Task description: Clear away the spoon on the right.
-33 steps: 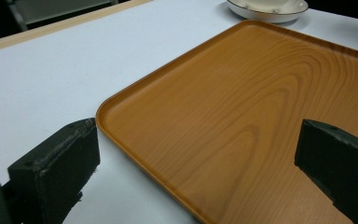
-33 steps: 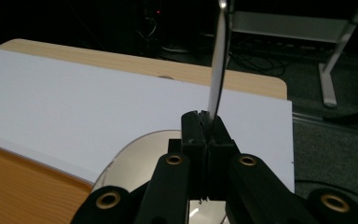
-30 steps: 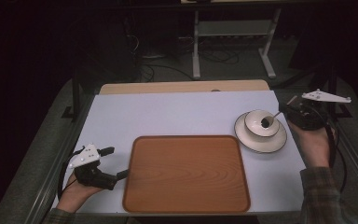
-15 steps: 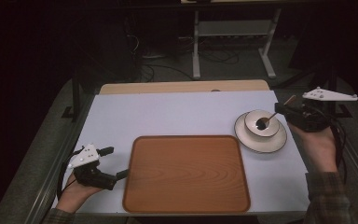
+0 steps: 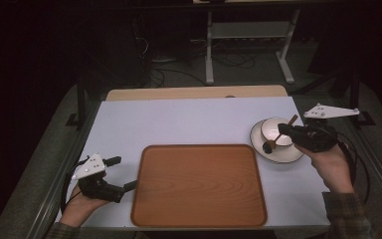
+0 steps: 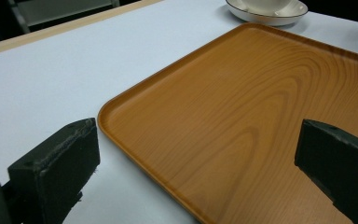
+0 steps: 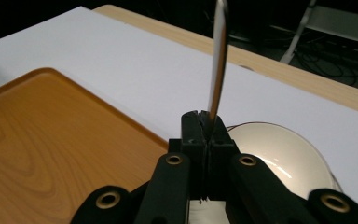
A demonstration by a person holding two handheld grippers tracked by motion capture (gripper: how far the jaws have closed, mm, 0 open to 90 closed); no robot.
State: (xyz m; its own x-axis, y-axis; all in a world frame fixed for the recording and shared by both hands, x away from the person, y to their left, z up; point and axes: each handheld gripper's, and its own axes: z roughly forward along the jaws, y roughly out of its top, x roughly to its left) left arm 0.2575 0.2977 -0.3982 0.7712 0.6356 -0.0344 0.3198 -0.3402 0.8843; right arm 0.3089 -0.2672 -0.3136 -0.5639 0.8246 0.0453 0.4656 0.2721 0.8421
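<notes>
A white cup (image 5: 269, 128) stands on a white saucer (image 5: 283, 157) at the table's right side. My right gripper (image 5: 283, 131) hovers over them, shut on the handle of a brown spoon (image 5: 274, 139) whose bowl end hangs down above the saucer's left rim. In the right gripper view the spoon (image 7: 218, 60) sticks up edge-on from the closed pads (image 7: 205, 127), and the cup (image 7: 284, 154) lies below. My left gripper (image 5: 123, 173) rests at the front left, open and holding nothing. Its jaws (image 6: 198, 163) straddle the near left corner of the wooden tray (image 6: 242, 107).
The wooden tray (image 5: 199, 184) lies bare in the middle of the white table top (image 5: 189, 122). A tan strip (image 5: 194, 92) runs along the far edge. Beyond it are a metal stand (image 5: 248, 40) and cables on a dark floor.
My right gripper has moved left with the spoon, carrying its bowl end out of the cup to above the saucer's left rim. The left gripper has kept still.
</notes>
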